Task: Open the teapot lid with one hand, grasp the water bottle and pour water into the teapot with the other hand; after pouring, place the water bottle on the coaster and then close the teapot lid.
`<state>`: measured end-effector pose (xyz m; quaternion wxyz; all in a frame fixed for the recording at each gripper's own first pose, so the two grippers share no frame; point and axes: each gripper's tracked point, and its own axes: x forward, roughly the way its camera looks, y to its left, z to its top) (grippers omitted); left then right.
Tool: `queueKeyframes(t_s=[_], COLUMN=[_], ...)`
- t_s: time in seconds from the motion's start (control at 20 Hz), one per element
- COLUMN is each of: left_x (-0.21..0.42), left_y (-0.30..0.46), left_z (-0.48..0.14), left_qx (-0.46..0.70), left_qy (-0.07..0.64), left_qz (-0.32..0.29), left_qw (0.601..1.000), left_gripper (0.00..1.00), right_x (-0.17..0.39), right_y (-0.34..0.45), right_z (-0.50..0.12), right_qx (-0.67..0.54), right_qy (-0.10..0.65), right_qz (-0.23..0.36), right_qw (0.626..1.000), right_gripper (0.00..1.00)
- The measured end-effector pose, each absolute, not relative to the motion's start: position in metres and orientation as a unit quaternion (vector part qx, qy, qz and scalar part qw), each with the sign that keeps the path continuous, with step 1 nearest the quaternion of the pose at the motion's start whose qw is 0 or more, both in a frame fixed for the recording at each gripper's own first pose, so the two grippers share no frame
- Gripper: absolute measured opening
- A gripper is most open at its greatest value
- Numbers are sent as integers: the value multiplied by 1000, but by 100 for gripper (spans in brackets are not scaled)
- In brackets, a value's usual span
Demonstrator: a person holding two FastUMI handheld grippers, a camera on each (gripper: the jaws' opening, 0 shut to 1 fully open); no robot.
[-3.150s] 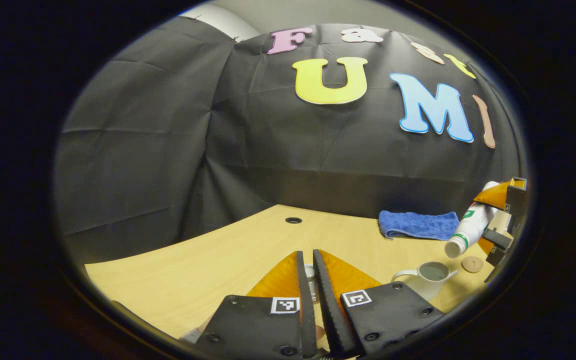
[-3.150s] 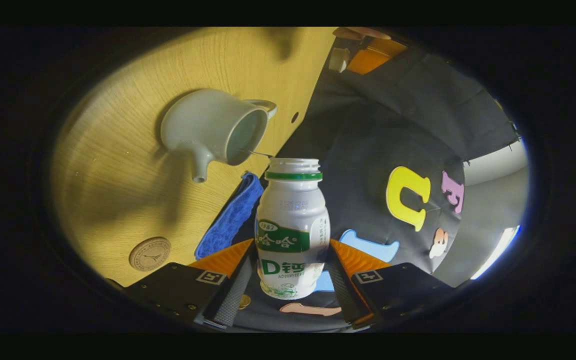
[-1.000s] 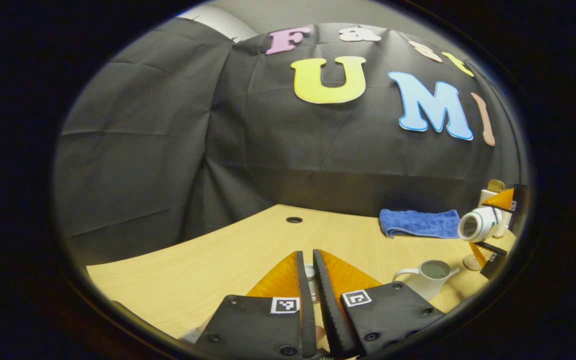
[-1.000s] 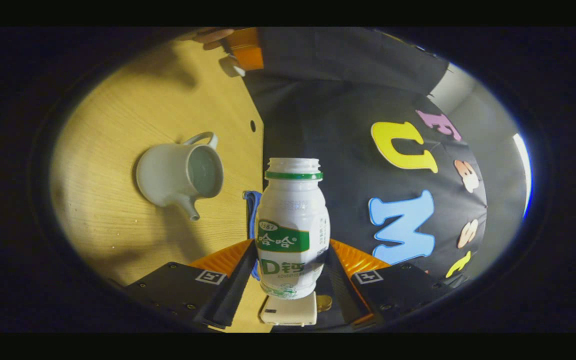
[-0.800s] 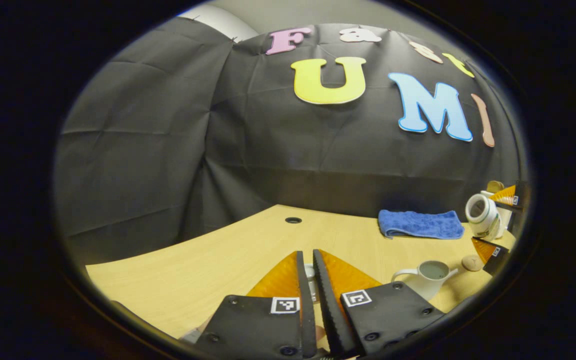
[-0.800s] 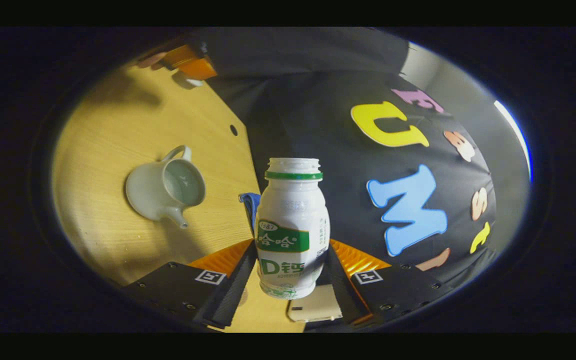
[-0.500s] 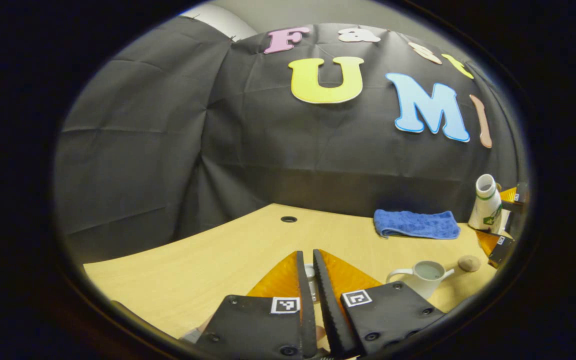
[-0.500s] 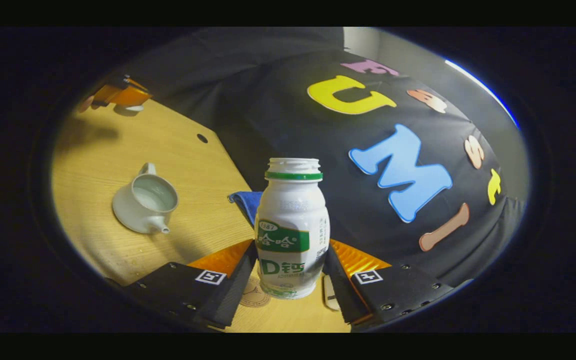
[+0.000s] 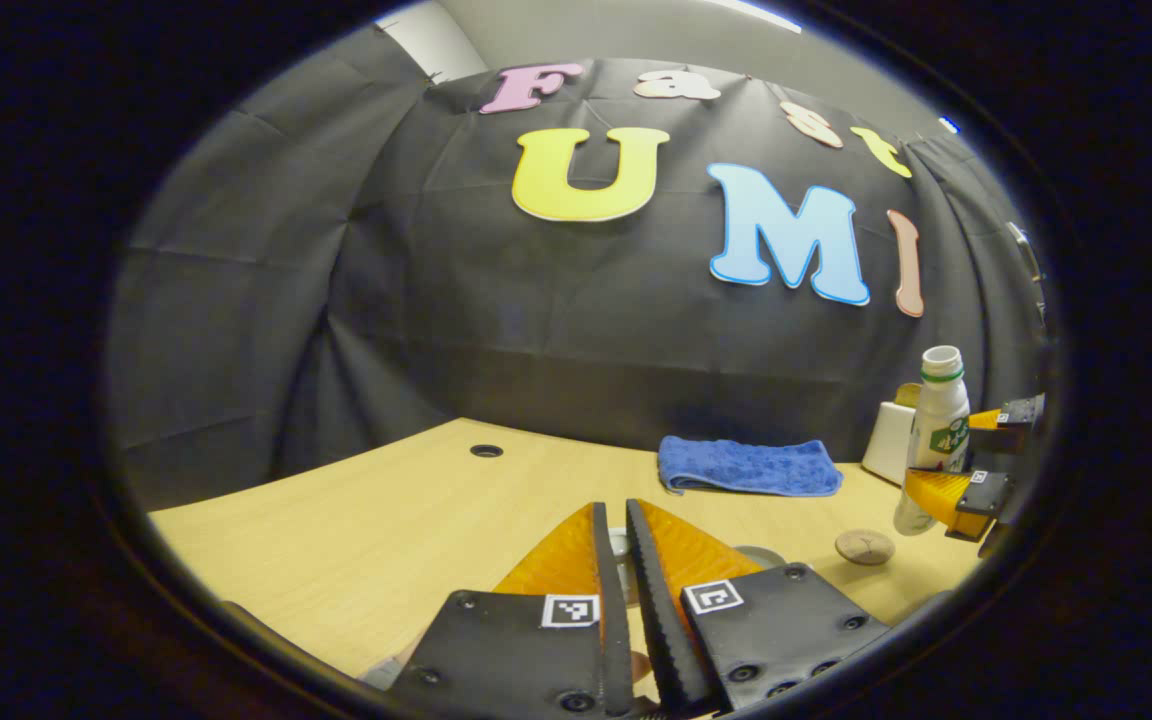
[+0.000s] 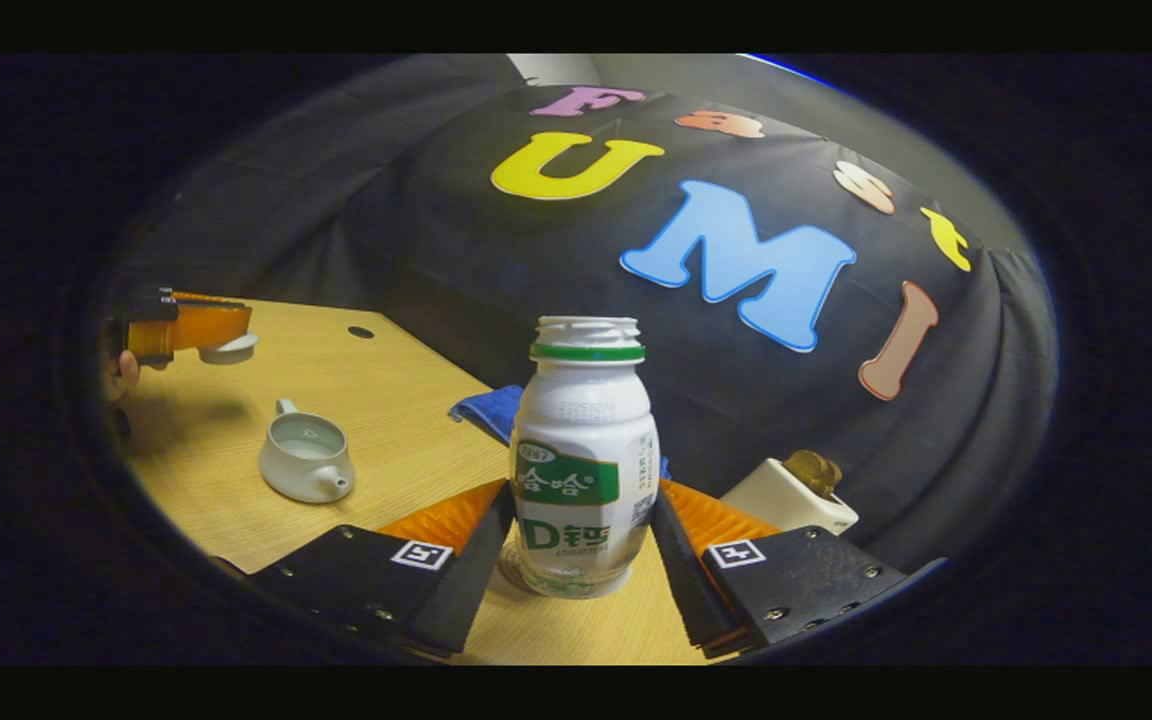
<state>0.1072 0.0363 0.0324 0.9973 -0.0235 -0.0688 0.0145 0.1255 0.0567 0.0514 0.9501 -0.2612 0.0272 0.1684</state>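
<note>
In the right gripper view the right claw (image 10: 584,545) is clamped on the upright water bottle (image 10: 584,460) at center. The open teapot (image 10: 306,460) sits lower left on the table (image 10: 406,400); the left claw (image 9: 619,560), fingers together, pinches the teapot lid (image 10: 229,348).

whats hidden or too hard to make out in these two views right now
- Coaster, right gripper view: a sliver shows under the water bottle, which hides the contact, so bottle landed or not is unclear.
- Teapot, left gripper view: the left gripper covers all but a rim edge.
- Lid, left gripper view: a sliver between the fingers.
- Water level in the teapot, right gripper view: too small to judge.
</note>
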Motion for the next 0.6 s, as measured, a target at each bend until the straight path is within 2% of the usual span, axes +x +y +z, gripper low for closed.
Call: queueKeyframes(t_s=[0.6], left_x=[131], left_y=[-39], left_z=[36], left_qx=[-6], left_qy=[-78], left_qz=[-35], left_qw=[996], left_gripper=[18], right_x=[119], right_y=[21], right_z=[48], right_qx=[-166], right_qy=[67], right_qz=[189], right_qw=[965], right_gripper=[78])
